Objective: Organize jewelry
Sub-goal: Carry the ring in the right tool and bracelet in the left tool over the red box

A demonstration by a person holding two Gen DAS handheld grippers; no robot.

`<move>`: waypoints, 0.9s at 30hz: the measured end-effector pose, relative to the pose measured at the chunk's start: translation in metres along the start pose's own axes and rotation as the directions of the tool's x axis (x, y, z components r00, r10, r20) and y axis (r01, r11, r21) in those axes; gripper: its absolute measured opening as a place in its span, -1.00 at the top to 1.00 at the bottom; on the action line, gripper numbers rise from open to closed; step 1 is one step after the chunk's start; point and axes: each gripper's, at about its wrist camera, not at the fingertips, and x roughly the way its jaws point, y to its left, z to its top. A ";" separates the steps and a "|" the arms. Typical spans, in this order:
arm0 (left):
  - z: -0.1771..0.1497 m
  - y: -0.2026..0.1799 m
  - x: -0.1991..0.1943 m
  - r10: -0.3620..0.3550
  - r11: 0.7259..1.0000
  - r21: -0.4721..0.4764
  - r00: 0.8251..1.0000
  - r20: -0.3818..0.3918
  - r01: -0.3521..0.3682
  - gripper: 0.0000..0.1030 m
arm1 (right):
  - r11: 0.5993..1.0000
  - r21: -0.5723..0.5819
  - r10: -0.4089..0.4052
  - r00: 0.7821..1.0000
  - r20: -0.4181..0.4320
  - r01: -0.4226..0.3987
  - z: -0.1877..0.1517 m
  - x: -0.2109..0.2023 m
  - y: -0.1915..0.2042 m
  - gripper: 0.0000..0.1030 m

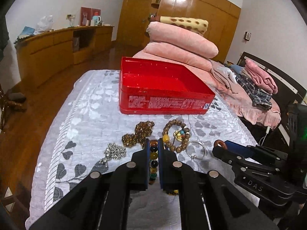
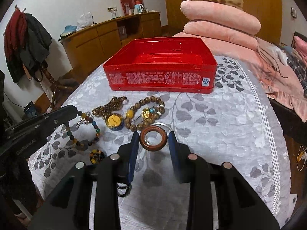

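Observation:
An open red tin box (image 1: 165,100) (image 2: 161,80) stands on the grey leaf-patterned cloth (image 2: 211,126), with jewelry lying in front of it. My left gripper (image 1: 153,143) is shut on a multicoloured bead bracelet (image 1: 153,160); in the right wrist view that bracelet (image 2: 96,129) dangles from the left gripper (image 2: 76,113) above the cloth. My right gripper (image 2: 153,134) is shut on a brown wooden ring (image 2: 153,128), held flat between the blue pads. In the left wrist view the ring (image 1: 220,144) sits at the tip of the right gripper (image 1: 222,147).
On the cloth lie a brown bead necklace (image 1: 140,132), a wooden bead bracelet (image 1: 172,134), a silver chain (image 1: 115,150), a silver bangle (image 1: 196,149), a yellow-and-blue pendant (image 2: 115,122) and a black bead bracelet (image 2: 123,188). Folded pink bedding (image 1: 180,44) is stacked behind the box.

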 end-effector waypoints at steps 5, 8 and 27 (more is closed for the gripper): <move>0.009 0.001 -0.003 -0.004 1.000 -0.003 1.000 0.024 0.004 0.85 | 1.000 -0.009 -0.011 1.000 0.017 0.011 0.010 -0.002 -0.002 0.42; 0.016 -0.001 -0.005 -0.007 1.000 0.002 0.999 0.040 0.007 0.85 | 1.000 -0.015 -0.016 1.000 0.027 0.016 0.017 -0.002 -0.002 0.42; 0.075 -0.014 0.019 -0.013 1.000 0.028 0.996 0.086 0.010 0.85 | 1.000 -0.023 -0.018 0.998 0.066 0.020 0.076 0.008 -0.016 0.42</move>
